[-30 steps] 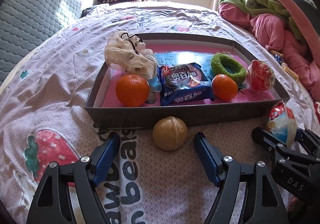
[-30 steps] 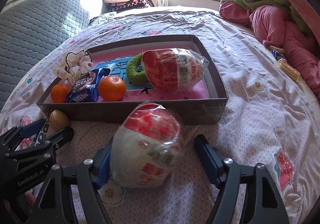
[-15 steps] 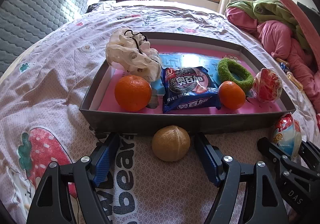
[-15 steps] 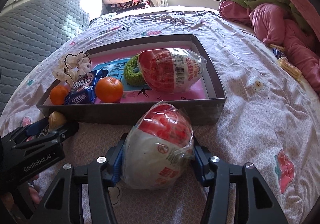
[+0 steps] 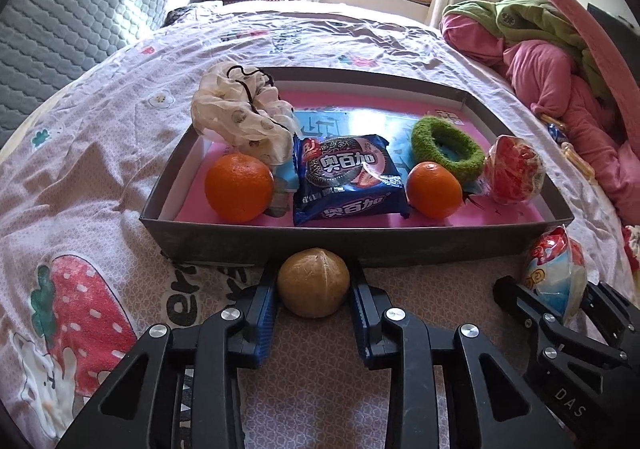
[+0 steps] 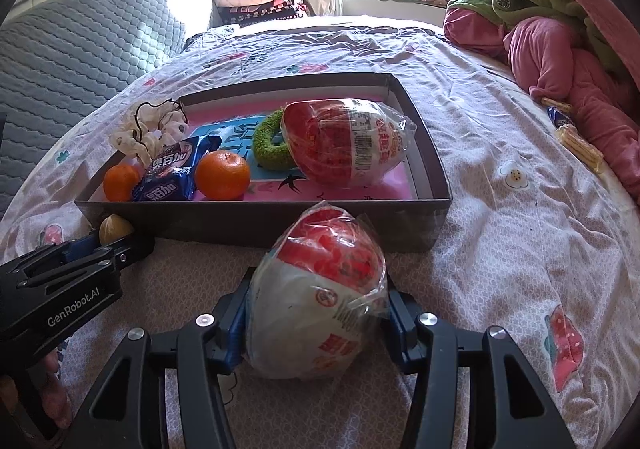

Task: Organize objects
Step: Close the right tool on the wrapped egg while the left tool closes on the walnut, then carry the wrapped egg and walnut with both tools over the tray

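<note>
- Left gripper [image 5: 314, 291] has its jaws pressed on both sides of the walnut [image 5: 314, 282] – a tan, ridged, roundish nut sitting on the bedspread [image 5: 100, 153] just outside the tray's near wall.
- Right gripper [image 6: 316, 323] is clamped on a wrapped toy egg [image 6: 318, 295]: red top, white bottom, crinkly clear plastic w/ red print. It sits low over the bedspread, right in front of the tray [image 6: 256, 217].
- Why held like this, my guess: both are the 2 stragglers left outside, each gripped at its widest part so it can go up and over the wall into the tray.
- Tray is a shallow grey box w/ pink floor. Inside: 2 oranges, the bigger [image 5: 239, 187] at left, the smaller [image 5: 434, 189] at right; a blue cookie pack [image 5: 346, 179] between them.
- Also in there: cream scrunchie [image 5: 240, 115] draped over the back-left corner, green fuzzy hair tie [image 5: 446, 149], and a 2nd toy egg [image 6: 346, 147] lying on its side at the right end.
- Free pink floor shows along the front-right, so prob. room for both.
- Watch the egg's slippery wrap and the walnut's roundness – either could squirt out of the pads.
</note>
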{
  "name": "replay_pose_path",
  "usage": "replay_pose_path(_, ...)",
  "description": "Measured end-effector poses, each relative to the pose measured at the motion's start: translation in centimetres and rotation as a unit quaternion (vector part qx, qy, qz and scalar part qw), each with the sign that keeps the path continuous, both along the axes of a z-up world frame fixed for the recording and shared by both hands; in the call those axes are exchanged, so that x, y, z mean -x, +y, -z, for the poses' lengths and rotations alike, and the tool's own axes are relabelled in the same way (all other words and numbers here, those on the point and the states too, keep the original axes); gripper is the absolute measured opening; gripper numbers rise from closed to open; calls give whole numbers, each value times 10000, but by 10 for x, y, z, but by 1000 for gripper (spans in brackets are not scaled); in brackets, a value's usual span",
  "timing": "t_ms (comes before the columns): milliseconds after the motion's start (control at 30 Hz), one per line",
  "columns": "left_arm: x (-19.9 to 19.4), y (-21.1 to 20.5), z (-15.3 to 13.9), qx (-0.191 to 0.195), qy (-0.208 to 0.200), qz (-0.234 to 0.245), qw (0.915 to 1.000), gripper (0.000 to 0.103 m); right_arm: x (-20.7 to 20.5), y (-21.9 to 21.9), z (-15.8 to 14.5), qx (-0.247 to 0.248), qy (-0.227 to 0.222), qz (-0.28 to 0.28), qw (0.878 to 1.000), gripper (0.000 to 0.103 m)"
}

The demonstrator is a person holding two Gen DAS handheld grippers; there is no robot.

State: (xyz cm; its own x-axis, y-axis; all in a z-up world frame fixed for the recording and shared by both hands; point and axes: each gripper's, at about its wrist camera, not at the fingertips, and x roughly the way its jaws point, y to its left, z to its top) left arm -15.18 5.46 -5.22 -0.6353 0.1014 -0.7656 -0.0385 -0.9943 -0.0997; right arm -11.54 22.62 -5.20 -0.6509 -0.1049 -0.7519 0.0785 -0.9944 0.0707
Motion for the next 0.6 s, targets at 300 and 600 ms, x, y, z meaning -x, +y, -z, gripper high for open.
replay_pose_path(300,-4,-7,-7,-284,96,59,9995,33,-2,0,-2,74,29,-3,10000,54)
replay_pose_path(600,-16,-7,-21,-173,292,160,9993,33,-5,-3,-10,111,126,-107,9998,54)
